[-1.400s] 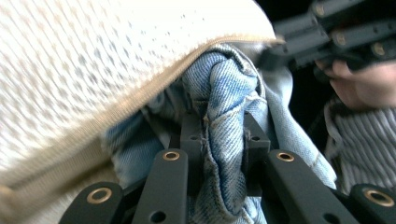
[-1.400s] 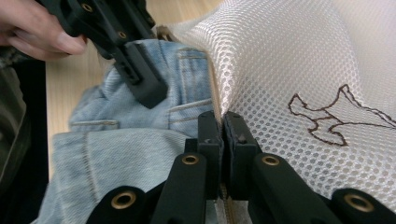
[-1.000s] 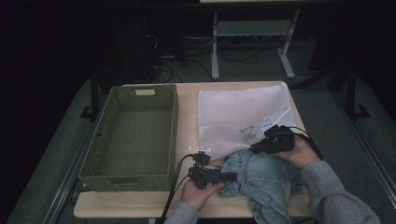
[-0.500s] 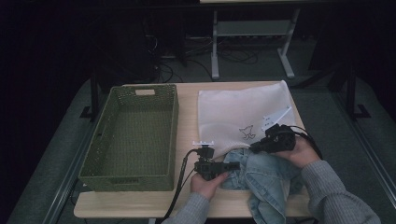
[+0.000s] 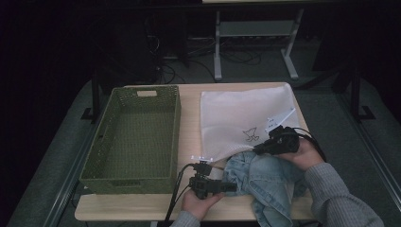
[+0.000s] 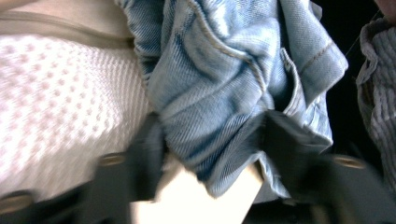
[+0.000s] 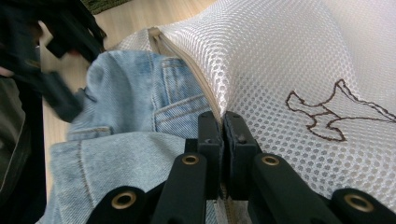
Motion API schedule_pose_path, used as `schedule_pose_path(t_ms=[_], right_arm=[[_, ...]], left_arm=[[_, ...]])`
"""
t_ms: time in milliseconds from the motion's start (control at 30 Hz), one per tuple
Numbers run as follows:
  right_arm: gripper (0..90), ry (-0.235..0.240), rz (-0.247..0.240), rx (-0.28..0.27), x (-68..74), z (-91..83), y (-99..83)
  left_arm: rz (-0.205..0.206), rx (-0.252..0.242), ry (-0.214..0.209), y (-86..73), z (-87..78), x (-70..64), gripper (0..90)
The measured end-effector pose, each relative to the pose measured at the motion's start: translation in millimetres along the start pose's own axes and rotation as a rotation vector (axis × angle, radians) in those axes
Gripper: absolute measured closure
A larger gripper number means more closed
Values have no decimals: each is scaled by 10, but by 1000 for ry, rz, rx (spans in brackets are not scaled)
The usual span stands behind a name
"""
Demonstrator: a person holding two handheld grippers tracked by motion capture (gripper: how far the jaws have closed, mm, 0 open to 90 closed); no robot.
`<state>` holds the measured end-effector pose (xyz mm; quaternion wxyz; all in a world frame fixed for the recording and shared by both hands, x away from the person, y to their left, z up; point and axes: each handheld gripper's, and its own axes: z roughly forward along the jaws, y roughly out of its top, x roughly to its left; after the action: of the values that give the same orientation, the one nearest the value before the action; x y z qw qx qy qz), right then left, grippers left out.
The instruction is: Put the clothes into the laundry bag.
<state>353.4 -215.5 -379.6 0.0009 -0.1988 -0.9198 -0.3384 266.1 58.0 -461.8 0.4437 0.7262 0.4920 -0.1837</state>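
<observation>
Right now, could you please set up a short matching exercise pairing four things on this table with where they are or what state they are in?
Things:
1. green basket
2. white mesh bag
3. denim garment
4. right hand-held gripper

Places or states:
A. crumpled at the near edge, partly under the bag's rim
B. shut on the bag's zipped edge
C. on the table's left half
D. spread flat, with a small dark outline drawing

Pairs: 1-C, 2-D, 3-A, 4-B
</observation>
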Motion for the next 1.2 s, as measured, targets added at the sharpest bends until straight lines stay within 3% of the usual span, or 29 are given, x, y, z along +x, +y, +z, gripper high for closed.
schedule_pose_path(t_ms=[100,133,200,233,267,333,467,533,700,767,867,967,1000,1133,1167,1200], right_arm=[[861,6,-3,-1,12,11,17],[862,9,-5,0,15,10,24],[862,12,-6,-3,19,6,33],[864,16,-6,-8,23,-1,42],[864,24,-12,-19,33,-13,63],[864,18,-16,-16,38,-18,77],[864,21,-1,-10,-3,-7,56],[864,20,1,-12,-14,10,45],[864,16,5,-6,-11,40,35],[863,16,8,-7,-12,35,34],[864,11,10,-6,-3,36,40],[864,11,-1,-5,20,50,50],[864,10,-6,-4,24,52,50],[865,21,-9,-6,39,53,52],[866,26,-14,-9,44,55,54],[866,31,-15,-10,55,55,56]], left_arm=[[-31,-89,-45,74,88,37,753],[-31,-89,-45,74,88,37,774],[-54,-152,-50,190,127,43,781],[-60,-189,-33,306,139,55,783],[-72,-191,-27,336,141,66,779],[-71,-185,-24,340,132,70,744],[-37,-173,5,225,18,51,573],[-49,-172,-18,144,-67,54,516],[-24,-142,5,-15,-178,-38,432],[-19,-126,4,-71,-165,-67,415],[-45,-86,9,-86,-22,-72,348],[-75,-103,29,-28,94,-44,322],[-78,-126,46,-8,115,-24,377],[-127,-183,39,89,203,85,593],[-131,-217,32,114,193,96,745],[-130,-226,28,144,184,98,742]])
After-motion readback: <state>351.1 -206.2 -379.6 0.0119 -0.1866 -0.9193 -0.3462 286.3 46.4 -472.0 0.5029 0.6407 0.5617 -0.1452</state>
